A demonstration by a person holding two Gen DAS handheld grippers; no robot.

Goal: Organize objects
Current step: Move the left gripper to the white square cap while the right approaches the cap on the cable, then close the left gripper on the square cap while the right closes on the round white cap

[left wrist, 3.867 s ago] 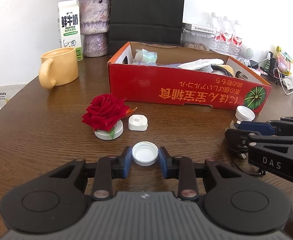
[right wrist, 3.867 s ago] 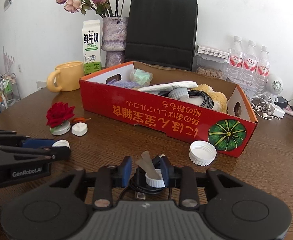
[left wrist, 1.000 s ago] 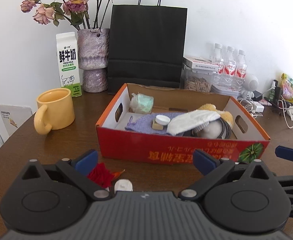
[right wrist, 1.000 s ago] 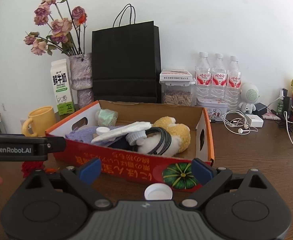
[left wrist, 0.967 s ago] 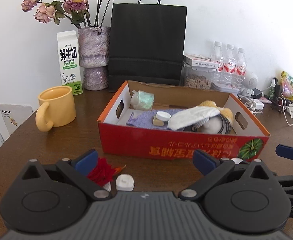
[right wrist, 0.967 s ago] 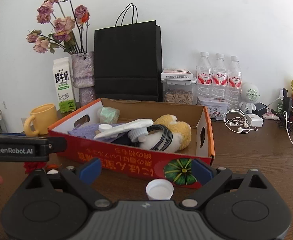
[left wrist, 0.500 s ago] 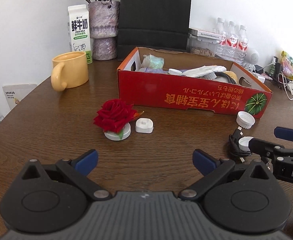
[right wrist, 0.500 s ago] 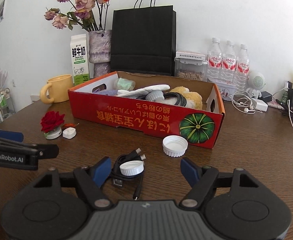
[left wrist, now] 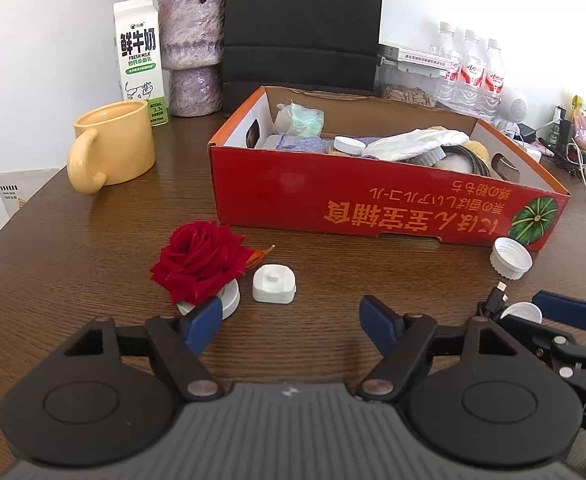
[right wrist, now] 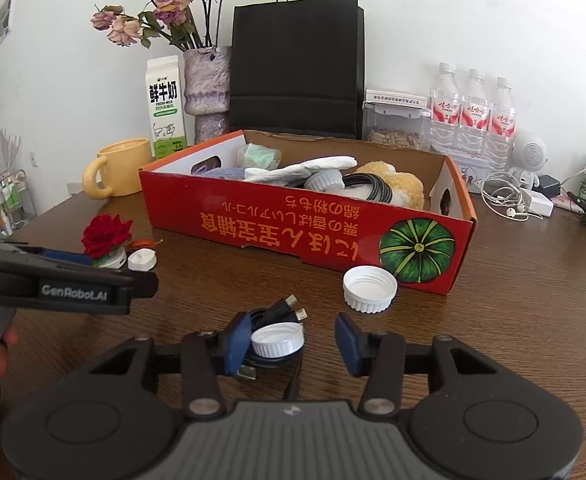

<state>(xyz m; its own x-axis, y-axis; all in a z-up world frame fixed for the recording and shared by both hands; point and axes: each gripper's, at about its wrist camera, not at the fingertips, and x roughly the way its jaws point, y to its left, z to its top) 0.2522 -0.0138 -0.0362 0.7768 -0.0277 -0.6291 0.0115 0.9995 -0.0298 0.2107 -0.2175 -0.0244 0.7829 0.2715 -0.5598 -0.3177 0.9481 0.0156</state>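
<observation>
Caps first: we've got the right gripper (right wrist: pixel 291 340) partly spread, jaws just been closing around the small white cap (right wrist: pixel 278 340) that sits on a coiled black cable (right wrist: pixel 271 316), just in front of the red box (right wrist: pixel 305 224). Left pad looks to be touching it, right pad clear, so no grip yet. It's probably light, stiff, slick plastic, so we'd pinch the ridged rim. The left gripper (left wrist: pixel 291 322) has been narrowing too, still wide and empty, near the rose (left wrist: pixel 201 264).
</observation>
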